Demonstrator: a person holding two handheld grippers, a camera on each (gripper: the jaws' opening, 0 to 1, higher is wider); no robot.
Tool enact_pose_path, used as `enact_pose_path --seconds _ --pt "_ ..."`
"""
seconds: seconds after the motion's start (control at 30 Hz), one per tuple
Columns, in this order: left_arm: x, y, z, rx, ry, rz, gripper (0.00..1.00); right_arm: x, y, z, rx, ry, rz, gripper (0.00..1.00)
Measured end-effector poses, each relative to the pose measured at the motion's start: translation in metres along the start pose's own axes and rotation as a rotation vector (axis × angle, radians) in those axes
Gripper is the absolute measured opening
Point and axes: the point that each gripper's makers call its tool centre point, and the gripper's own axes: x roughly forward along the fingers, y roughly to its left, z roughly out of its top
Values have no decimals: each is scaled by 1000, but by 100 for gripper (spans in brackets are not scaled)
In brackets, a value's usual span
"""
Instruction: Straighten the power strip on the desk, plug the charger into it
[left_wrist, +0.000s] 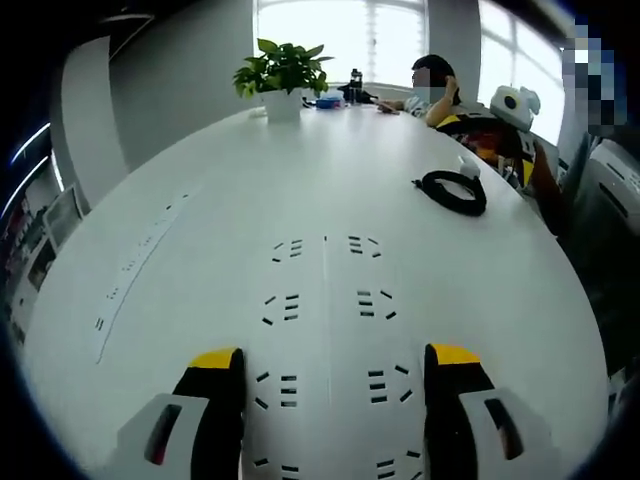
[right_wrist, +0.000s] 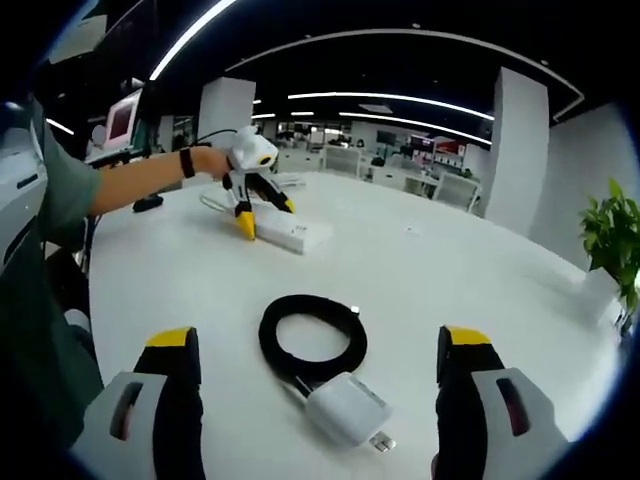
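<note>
The left tool (left_wrist: 332, 385) stands wide open astride the white power strip (left_wrist: 325, 330), its tips on either side, apparently ready to nudge it straight on the bench (left_wrist: 180, 290). From the right gripper view, that strip (right_wrist: 292, 233) lies at 11 o'clock. The right tool (right_wrist: 318, 400) gapes empty just short of the charger (right_wrist: 346, 408), whose black cable coil (right_wrist: 312, 338) lies beyond it. A potted plant (left_wrist: 281, 78) stands at 12 o'clock.
</note>
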Motion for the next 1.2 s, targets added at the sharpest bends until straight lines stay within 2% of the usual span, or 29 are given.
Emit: enact_pose_path --seconds 0.53,0.73,0.93,1.2 --pt "8 -3 14 21 7 -16 74 -4 2 -4 -13 17 13 100" --pt "9 1 16 27 7 -23 74 -8 -1 -4 -10 16 2 100" --pt "10 -5 16 36 1 -28 74 -9 -3 -6 -8 14 -5 100" --pt "10 -3 18 41 -1 -35 74 -10 -5 -8 -2 14 -8 100"
